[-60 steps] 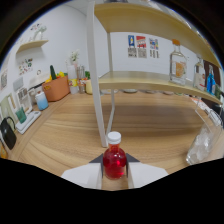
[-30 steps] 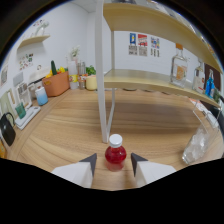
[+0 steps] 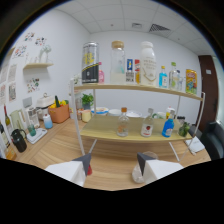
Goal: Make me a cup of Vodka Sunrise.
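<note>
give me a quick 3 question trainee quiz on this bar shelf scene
1. True or false: the claw is open, with nothing between its fingers.
2. Which shelf holds the blue bottle? A) top shelf B) lower shelf C) wall shelf
3. Fill in: the orange basket sits on the wooden ____.

Key: 1 true; 2 B, it stands on the lower shelf near two clear bottles; 3 counter, beside the rack.
</note>
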`<action>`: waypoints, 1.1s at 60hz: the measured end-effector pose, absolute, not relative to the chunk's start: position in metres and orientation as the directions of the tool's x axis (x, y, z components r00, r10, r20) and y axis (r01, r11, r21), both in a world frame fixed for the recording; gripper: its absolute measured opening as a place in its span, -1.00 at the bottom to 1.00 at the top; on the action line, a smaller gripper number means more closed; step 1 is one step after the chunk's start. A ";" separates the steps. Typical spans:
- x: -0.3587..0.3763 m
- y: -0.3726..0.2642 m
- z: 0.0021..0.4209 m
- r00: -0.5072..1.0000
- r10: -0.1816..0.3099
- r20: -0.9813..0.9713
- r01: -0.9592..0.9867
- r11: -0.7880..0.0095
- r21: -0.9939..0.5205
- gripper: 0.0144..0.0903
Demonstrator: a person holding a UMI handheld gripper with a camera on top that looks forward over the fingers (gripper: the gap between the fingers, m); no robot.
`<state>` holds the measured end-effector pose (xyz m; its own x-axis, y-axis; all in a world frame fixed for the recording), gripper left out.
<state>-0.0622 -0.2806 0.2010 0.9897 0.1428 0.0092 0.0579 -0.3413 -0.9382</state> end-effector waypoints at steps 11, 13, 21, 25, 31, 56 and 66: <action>0.017 -0.309 0.176 0.997 0.075 0.002 0.032 -0.397 -0.917 0.89; 0.029 -0.314 0.170 0.998 0.062 -0.001 0.025 -0.414 -0.910 0.87; 0.073 -0.322 0.185 1.000 -0.005 -0.020 -0.021 -0.420 -0.907 0.88; 0.094 -0.316 0.211 0.999 -0.033 -0.030 -0.040 -0.394 -0.918 0.88; 0.120 -0.295 0.262 0.998 -0.046 -0.049 -0.062 -0.327 -0.943 0.89; 0.206 -0.158 0.397 0.996 -0.054 -0.070 -0.076 -0.124 -0.989 0.88; 0.218 -0.115 0.392 0.997 -0.044 -0.059 -0.065 -0.155 -0.986 0.75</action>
<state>0.2182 -0.1147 0.3917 0.9973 -0.0439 -0.0593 -0.0654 -0.1554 -0.9857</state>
